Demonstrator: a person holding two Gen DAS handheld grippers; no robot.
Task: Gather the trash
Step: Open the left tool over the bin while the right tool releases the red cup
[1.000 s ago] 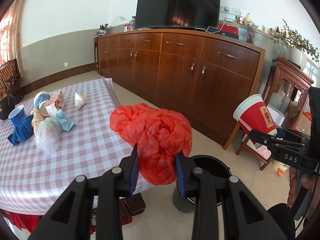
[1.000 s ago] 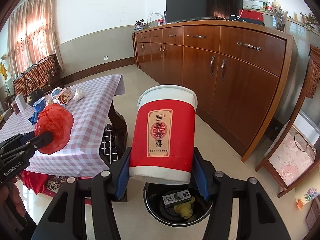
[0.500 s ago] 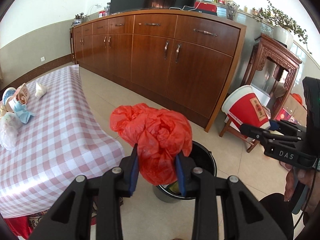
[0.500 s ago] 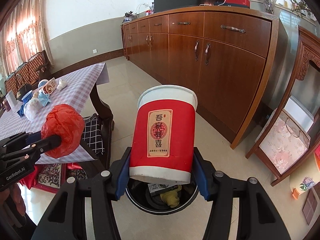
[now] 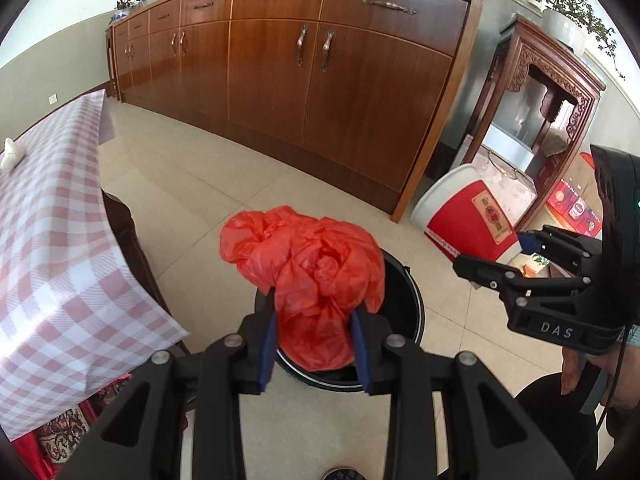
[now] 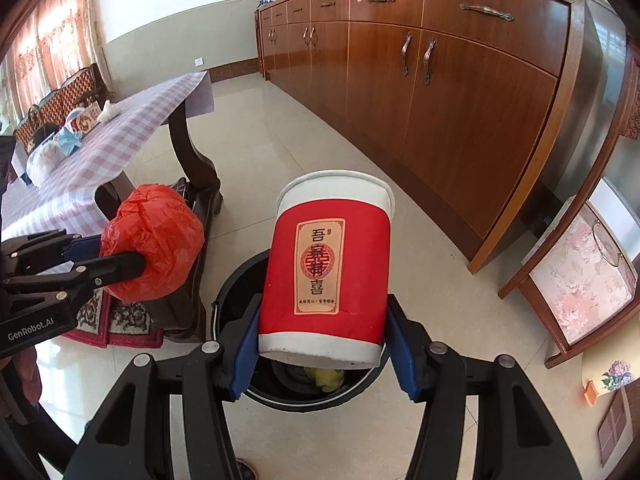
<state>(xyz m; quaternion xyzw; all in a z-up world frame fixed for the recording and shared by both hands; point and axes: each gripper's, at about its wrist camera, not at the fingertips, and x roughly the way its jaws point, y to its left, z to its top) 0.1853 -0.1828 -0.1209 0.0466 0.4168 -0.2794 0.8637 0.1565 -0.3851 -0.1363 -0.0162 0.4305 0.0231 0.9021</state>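
My left gripper (image 5: 314, 340) is shut on a crumpled red plastic bag (image 5: 312, 272) and holds it right above the black trash bin (image 5: 404, 300) on the floor. My right gripper (image 6: 322, 344) is shut on a red and white paper cup (image 6: 326, 268), held upright over the same bin (image 6: 236, 284), which has trash inside. The cup (image 5: 466, 216) shows at the right of the left wrist view, the bag (image 6: 154, 240) at the left of the right wrist view.
A table with a pink checked cloth (image 5: 44, 240) stands at the left, with more litter (image 6: 60, 144) on it. A long wooden sideboard (image 5: 320, 80) runs along the back. A carved wooden stand (image 5: 540, 120) is at the right. Tiled floor surrounds the bin.
Both grippers have moved away from the table toward the bin and lowered over it, each keeping its hold. The bin now lies directly under the bag and cup.
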